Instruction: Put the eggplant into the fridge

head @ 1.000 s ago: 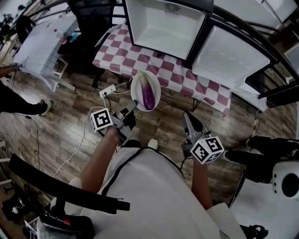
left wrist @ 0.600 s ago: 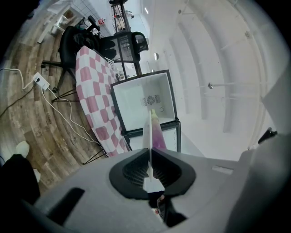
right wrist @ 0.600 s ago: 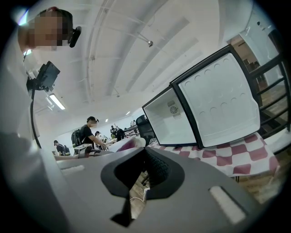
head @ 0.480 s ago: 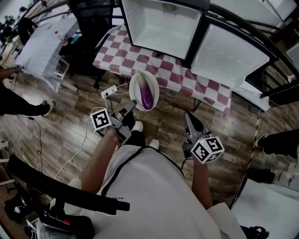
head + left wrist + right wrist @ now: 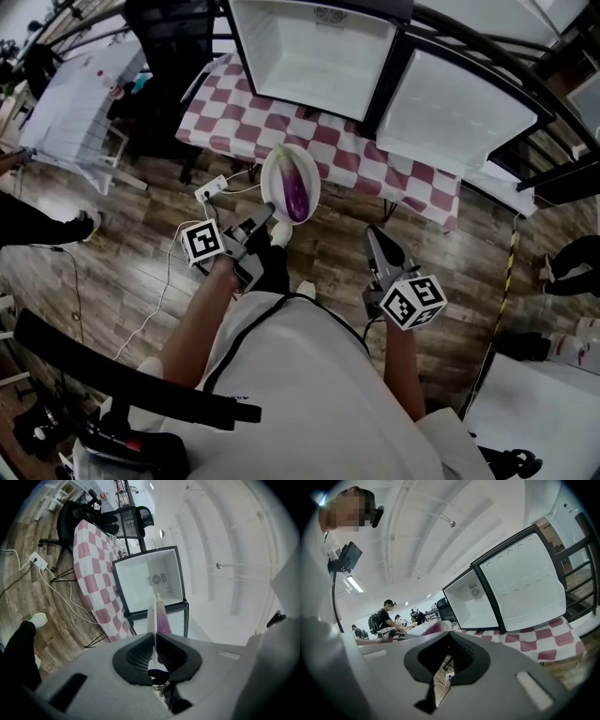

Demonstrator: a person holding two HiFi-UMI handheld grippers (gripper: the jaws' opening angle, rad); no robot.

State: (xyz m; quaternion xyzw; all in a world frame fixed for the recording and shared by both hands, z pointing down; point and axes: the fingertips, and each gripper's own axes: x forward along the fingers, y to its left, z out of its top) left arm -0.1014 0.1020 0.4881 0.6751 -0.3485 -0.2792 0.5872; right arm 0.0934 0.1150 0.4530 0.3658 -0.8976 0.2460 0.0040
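Two grippers: the left gripper pinches the rim of a plate carrying the eggplant, near the open fridge; the right gripper is spread, empty. Keep the plate level on approach, lest the eggplant roll.

We look down on a dark wood-plank floor, a red-and-white checked cloth-covered table, and a black office chair.

The fridge stands on the surface at top centre. Just below, mid-frame, the eggplant lies on a plate.
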